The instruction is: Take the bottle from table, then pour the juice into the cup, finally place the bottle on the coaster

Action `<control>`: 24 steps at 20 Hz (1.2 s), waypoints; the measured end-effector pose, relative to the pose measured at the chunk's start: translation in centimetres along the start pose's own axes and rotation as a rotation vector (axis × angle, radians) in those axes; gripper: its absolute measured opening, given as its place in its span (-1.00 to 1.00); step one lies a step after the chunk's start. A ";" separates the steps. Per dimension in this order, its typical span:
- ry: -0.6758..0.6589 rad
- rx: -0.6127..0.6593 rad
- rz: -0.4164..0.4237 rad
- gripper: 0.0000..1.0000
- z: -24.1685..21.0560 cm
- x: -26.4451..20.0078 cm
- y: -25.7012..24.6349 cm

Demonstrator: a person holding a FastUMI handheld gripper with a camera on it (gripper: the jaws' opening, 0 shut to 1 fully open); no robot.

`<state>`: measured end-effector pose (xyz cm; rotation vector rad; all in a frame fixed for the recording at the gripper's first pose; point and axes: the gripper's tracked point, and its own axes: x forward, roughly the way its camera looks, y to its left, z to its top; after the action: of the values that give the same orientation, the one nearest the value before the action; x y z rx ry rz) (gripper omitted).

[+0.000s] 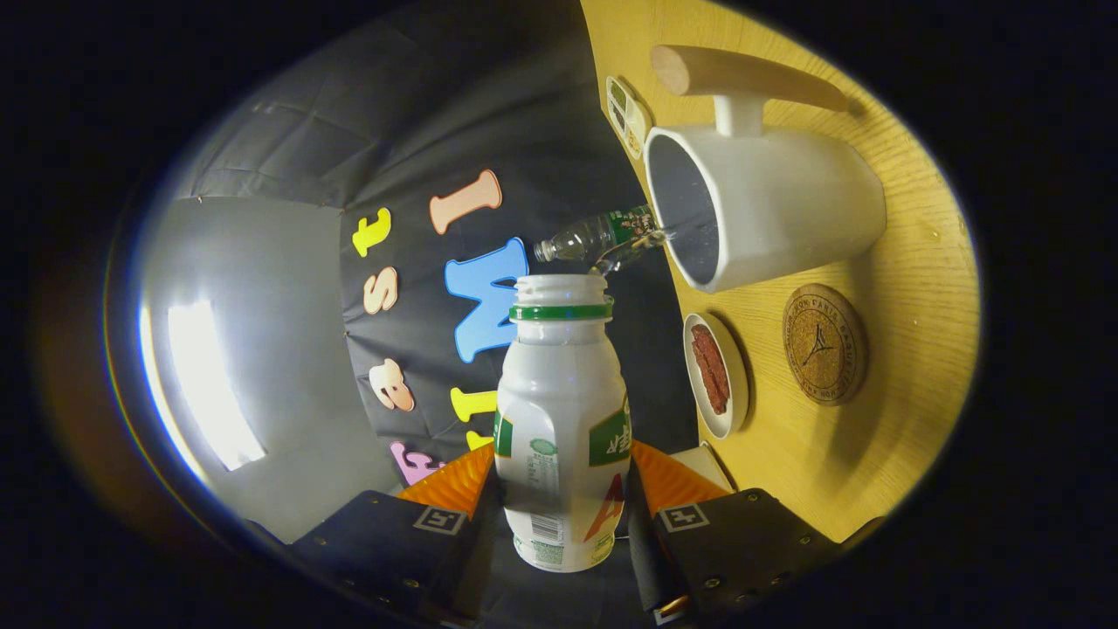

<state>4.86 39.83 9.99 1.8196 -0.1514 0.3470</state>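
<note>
My gripper (559, 494) is shut on a white juice bottle (559, 411) with a green neck ring, gripping its lower body from both sides. The bottle has no cap and its mouth points ahead of the fingers. My view is rolled on its side, so the wooden table (908, 411) stands like a wall beside the bottle. On it is the white cup (777, 210) with a wooden handle, its opening facing the bottle's mouth a short way off. No juice shows between them. A round cork coaster (824, 344) lies next to the cup.
A small white dish (716, 376) holding something red sits on the table between the held bottle and the coaster. A clear plastic bottle (594, 238) stands by the cup's rim. A small flat card or tray (627, 114) lies beyond the cup.
</note>
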 end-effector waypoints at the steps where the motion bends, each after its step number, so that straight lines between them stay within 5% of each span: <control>1: -0.001 0.004 0.002 0.30 0.0 0.0 0.0; 24: -0.024 0.100 0.025 0.30 0.4 0.5 0.3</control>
<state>5.27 39.43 10.29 1.9229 -0.1760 0.3564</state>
